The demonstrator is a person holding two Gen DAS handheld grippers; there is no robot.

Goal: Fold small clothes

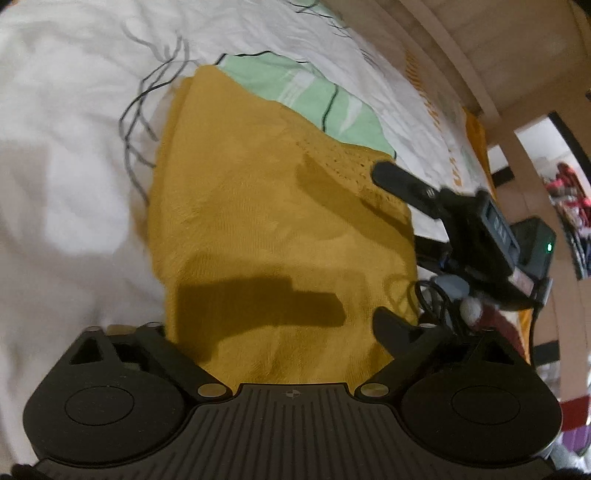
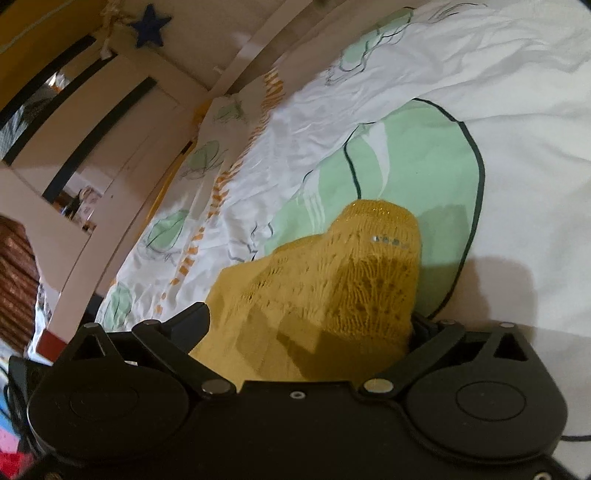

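A mustard-yellow knitted garment point(image 1: 273, 236) lies on a white bed sheet point(image 1: 66, 155) with green leaf prints. In the left wrist view it drapes over my left gripper point(image 1: 273, 332); the jaws stand wide apart and the fingertips are hidden under or beside the cloth. My right gripper point(image 1: 391, 177) shows at the garment's lacy right edge in that view. In the right wrist view the open-knit part of the garment point(image 2: 343, 280) lies bunched between the spread jaws of my right gripper point(image 2: 310, 325), covering the fingertips. Whether either one pinches cloth is hidden.
A wooden bed frame point(image 1: 491, 74) runs along the far side. A white cupboard with dark slots point(image 2: 92, 122) and a blue star point(image 2: 149, 26) stand beyond the bed. Dark cables point(image 1: 432, 295) hang by the right gripper.
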